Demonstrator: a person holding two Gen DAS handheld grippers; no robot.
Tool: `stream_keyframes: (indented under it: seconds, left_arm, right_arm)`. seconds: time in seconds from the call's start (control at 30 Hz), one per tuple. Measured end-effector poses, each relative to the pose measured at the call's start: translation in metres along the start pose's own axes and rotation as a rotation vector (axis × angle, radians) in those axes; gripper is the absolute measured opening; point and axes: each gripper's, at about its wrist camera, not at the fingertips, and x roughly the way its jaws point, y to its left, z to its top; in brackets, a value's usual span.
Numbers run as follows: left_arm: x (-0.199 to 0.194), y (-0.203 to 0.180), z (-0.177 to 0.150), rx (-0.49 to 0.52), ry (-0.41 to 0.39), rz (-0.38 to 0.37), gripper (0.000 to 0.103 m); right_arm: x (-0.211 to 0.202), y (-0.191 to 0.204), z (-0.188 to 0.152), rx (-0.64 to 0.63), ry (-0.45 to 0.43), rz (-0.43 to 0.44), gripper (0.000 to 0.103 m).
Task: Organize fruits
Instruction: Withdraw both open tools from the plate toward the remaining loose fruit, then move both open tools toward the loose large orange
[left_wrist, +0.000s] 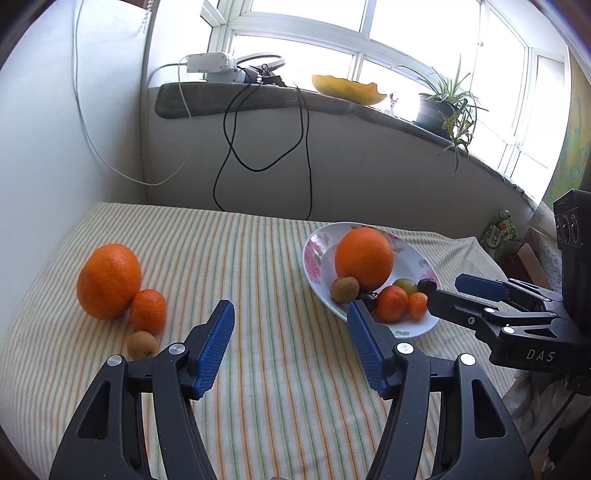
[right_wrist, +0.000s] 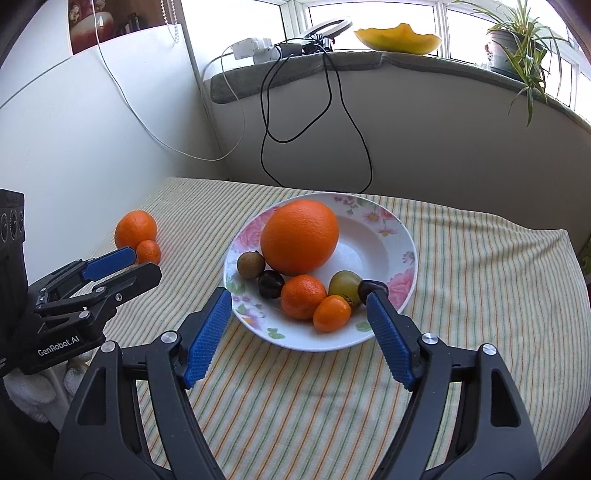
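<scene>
Empty left claw (left_wrist: 291, 314) over striped cloth (left_wrist: 266, 258)

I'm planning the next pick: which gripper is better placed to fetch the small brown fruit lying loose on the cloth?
Probably the left gripper: it is open and empty, with the small brown fruit just beside its finger. The right gripper faces the plate.

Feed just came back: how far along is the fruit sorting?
Done: the floral plate holds a big orange and six smaller fruits. In hand: nothing; left gripper and right gripper are open. Left: large orange, mandarin and small brown fruit on the cloth.
</scene>
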Motion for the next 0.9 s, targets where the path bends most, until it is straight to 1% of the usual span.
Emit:
stream_keyframes:
  seconds: [0.23,0.57,0.73,0.9]
  left_arm:
    - [-0.011,0.026,-0.008,-0.040,0.000,0.034,0.063]
    - [-0.029,0.065,-0.024,-0.092,-0.001,0.086,0.063]
    - [-0.032,0.082,-0.033,-0.118,0.010,0.106,0.063]
    - [-0.031,0.095,-0.040,-0.143,0.020,0.110,0.063]
  right_arm:
    - [0.004,0.016,0.003,-0.021,0.002,0.026,0.078]
    - [0.013,0.047,0.008,-0.059,0.011,0.093,0.078]
    - [0.021,0.067,0.009,-0.090,0.026,0.130,0.078]
    - [0.032,0.086,0.013,-0.111,0.040,0.163,0.078]
